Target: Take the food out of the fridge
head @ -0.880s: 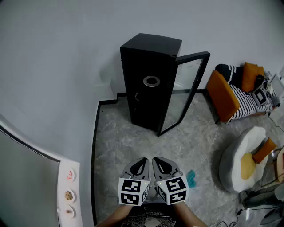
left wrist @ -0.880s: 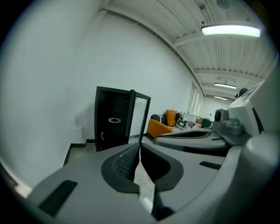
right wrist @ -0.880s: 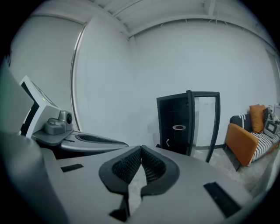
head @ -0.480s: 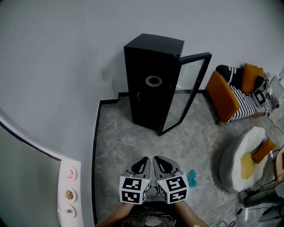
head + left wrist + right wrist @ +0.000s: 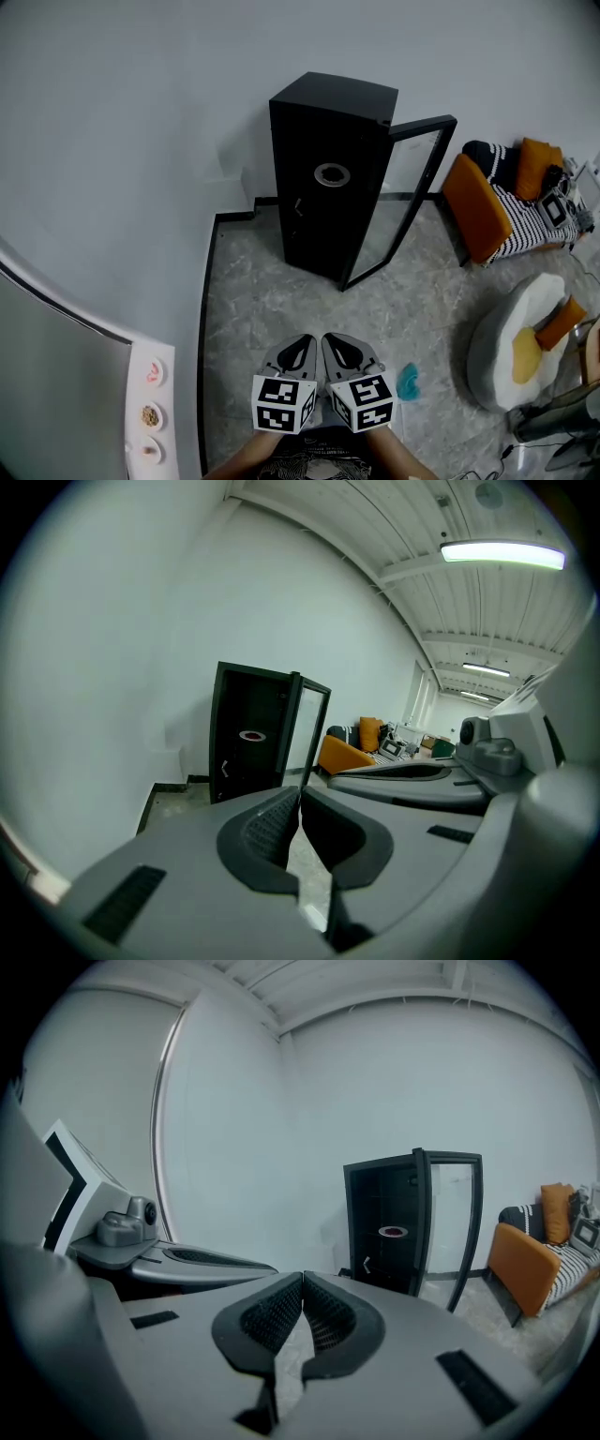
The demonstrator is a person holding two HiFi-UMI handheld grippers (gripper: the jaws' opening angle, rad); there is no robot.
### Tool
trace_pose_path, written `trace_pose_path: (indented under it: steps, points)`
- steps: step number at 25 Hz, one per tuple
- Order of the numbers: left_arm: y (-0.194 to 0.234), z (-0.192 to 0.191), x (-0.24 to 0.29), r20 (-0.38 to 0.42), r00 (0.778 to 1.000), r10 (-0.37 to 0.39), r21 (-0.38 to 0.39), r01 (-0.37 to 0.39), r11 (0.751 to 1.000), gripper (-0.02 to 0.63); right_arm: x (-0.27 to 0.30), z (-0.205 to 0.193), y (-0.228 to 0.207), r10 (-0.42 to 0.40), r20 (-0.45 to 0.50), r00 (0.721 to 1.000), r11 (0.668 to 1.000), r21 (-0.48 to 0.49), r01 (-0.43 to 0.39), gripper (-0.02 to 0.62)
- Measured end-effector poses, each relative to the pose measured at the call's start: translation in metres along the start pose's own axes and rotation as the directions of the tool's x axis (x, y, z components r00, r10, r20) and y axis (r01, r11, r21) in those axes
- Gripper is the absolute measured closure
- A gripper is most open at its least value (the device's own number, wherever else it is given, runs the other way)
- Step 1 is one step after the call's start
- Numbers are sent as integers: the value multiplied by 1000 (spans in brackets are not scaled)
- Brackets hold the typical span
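Note:
A tall black fridge (image 5: 323,178) stands against the wall, its glass door (image 5: 405,192) swung open to the right. Inside it a round dish (image 5: 332,174) with something dark red in it rests on a shelf. The dish also shows in the left gripper view (image 5: 251,735) and the right gripper view (image 5: 393,1232). My left gripper (image 5: 302,341) and right gripper (image 5: 336,339) hang side by side at the bottom of the head view, well short of the fridge. Both point toward it, shut and empty. Their jaw tips meet in the left (image 5: 298,806) and right (image 5: 302,1283) gripper views.
An orange sofa (image 5: 476,208) with a striped blanket stands right of the fridge. A white beanbag (image 5: 511,337) with a yellow cushion lies at the right edge. A teal thing (image 5: 408,382) lies on the stone floor by my right gripper. A counter (image 5: 150,412) with small dishes is at lower left.
The fridge has drifted slightly right in the head view as the camera turned. Both grippers stay shut in the same spot.

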State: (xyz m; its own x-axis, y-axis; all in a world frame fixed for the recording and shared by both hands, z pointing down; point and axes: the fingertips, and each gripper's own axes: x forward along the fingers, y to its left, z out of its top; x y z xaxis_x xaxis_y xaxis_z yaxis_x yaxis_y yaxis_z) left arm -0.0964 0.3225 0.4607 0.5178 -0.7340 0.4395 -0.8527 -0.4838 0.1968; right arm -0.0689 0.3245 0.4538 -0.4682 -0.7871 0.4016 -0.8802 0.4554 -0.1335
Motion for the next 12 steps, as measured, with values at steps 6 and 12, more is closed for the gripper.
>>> trace_pose_path:
  steps: [6,12]
  points:
    - [11,9,30,-13,1000,9,-7,-9,1000,584,25,7,-22,11,-2,1000,1000,13,-11,574]
    - [24,32,73,-20,999,26,-12,-26,1000,584,57,24,-55,27,-5,1000,1000,14,-27,574]
